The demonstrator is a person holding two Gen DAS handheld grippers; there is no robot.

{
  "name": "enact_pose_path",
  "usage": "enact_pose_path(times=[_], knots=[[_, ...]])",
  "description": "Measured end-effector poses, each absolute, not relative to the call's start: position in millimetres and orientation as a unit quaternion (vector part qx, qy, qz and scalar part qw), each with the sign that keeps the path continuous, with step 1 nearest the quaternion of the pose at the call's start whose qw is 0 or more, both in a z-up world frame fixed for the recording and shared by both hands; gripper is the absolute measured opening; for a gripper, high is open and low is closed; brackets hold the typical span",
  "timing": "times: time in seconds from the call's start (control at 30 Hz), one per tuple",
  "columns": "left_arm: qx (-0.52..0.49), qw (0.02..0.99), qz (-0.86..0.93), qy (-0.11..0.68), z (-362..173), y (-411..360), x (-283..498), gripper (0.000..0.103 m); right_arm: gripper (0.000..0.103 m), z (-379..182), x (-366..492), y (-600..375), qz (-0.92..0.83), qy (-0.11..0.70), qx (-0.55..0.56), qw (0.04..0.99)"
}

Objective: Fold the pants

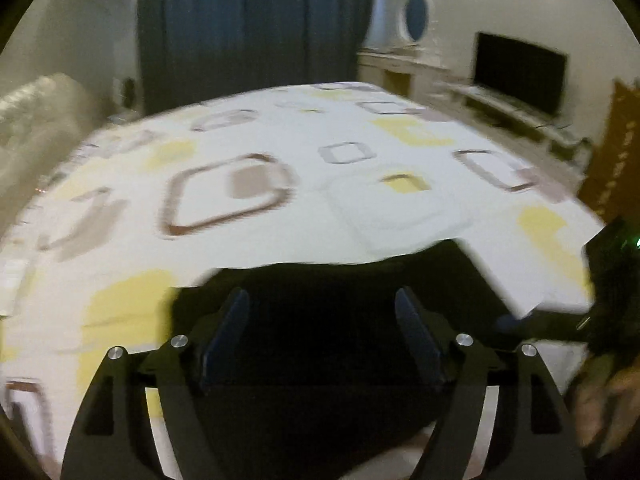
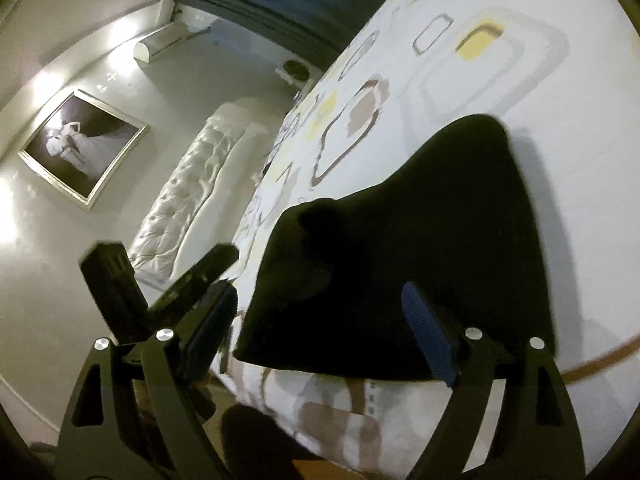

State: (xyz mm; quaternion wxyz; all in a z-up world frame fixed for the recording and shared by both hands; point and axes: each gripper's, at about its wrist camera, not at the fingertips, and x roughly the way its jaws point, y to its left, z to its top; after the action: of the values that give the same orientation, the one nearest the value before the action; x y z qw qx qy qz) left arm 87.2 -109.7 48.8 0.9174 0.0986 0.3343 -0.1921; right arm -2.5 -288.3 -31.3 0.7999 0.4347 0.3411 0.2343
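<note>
Lying near the edge of the bed [image 1: 320,208], the black pants [image 1: 332,320] are seen as a compact dark slab on the patterned bedspread, apparently already doubled over. Soft, light, limp handling is to be expected, so a hold is best taken at a corner or folded edge, through every layer. The left gripper [image 1: 322,332] is held wide open with nothing between its 2 fingers; the pants lie just ahead and beneath it. The right gripper [image 2: 324,332] is likewise spread wide and holds nothing, the pants [image 2: 400,248] filling the space ahead of it.
</note>
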Motion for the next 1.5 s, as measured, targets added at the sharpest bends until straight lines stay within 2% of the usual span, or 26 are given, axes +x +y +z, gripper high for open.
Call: enact_pose_path(times=[0.13, 0.33, 0.5, 0.7, 0.73, 0.8, 0.83, 0.87, 0.93, 1.1, 1.23, 1.3, 1.33, 1.37, 1.5], knots=[[0.115, 0.929, -0.101, 0.337, 40, -60, 89, 0.079, 0.085, -27, 24, -280, 0.239, 0.358, 0.419, 0.800], [0.055, 0.927, -0.042, 0.368, 13, 5, 83, 0.080, 0.085, -33, 65, -259, 0.243, 0.388, 0.407, 0.790], [0.036, 0.922, -0.019, 0.384, -4, 25, 81, 0.080, 0.085, -54, 88, -224, 0.301, 0.427, 0.423, 0.741], [0.012, 0.919, -0.021, 0.394, -13, 37, 81, 0.080, 0.084, -50, 88, -199, 0.284, 0.455, 0.354, 0.766], [0.010, 0.919, -0.022, 0.393, -13, 37, 80, 0.080, 0.076, -50, 87, -199, 0.279, 0.456, 0.351, 0.769], [0.007, 0.920, -0.026, 0.391, -13, 38, 80, 0.080, 0.055, -51, 84, -199, 0.265, 0.458, 0.344, 0.776], [0.005, 0.920, -0.029, 0.391, -14, 38, 81, 0.080, 0.036, -54, 83, -201, 0.259, 0.458, 0.345, 0.777], [0.003, 0.920, -0.031, 0.392, -14, 38, 82, 0.080, 0.012, -56, 84, -205, 0.256, 0.457, 0.350, 0.776], [0.001, 0.919, -0.035, 0.392, -14, 36, 82, 0.080, 0.007, -63, 79, -218, 0.253, 0.446, 0.379, 0.770], [0.000, 0.919, -0.041, 0.391, -13, 33, 84, 0.080, 0.004, -54, 71, -231, 0.242, 0.424, 0.376, 0.787], [0.001, 0.919, -0.042, 0.391, -13, 32, 85, 0.080, 0.004, -45, 73, -234, 0.233, 0.425, 0.359, 0.798], [0.000, 0.919, -0.043, 0.393, -14, 33, 86, 0.080, 0.018, -49, 76, -235, 0.221, 0.445, 0.341, 0.798], [0.000, 0.918, -0.042, 0.393, -14, 33, 86, 0.080, 0.048, -52, 77, -237, 0.214, 0.453, 0.340, 0.796], [0.000, 0.918, -0.042, 0.394, -15, 33, 86, 0.080, 0.057, -54, 77, -241, 0.212, 0.452, 0.348, 0.793], [-0.006, 0.918, -0.045, 0.395, -16, 34, 87, 0.080, 0.068, -50, 74, -259, 0.204, 0.416, 0.387, 0.797]])
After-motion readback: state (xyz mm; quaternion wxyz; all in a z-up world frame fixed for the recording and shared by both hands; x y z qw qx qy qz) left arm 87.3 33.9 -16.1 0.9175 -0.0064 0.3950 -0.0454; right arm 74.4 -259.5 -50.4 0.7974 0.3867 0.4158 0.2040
